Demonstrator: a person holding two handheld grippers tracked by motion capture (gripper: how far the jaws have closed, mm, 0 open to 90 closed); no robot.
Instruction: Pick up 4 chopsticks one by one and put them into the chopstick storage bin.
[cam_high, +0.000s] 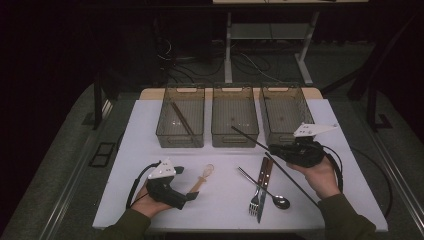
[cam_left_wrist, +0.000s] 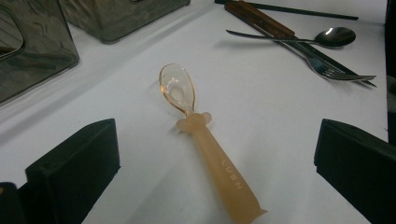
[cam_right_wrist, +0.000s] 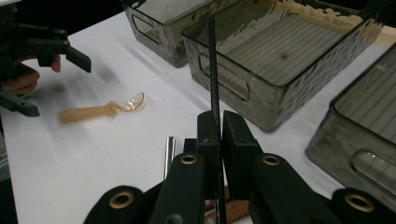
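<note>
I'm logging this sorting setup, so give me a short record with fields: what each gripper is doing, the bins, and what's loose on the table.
left gripper: open, jaws either side of the orange spoon, not touching it
right gripper: shut on a black chopstick
bins: three; left bin holds one chopstick, middle bin and right bin look empty
loose on table: knife, fork, metal spoon

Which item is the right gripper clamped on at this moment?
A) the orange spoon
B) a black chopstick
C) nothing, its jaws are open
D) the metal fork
B: the right gripper has its jaws pressed together around a thin black chopstick, while the orange spoon lies loose on the table between the open jaws of the left gripper.
</note>
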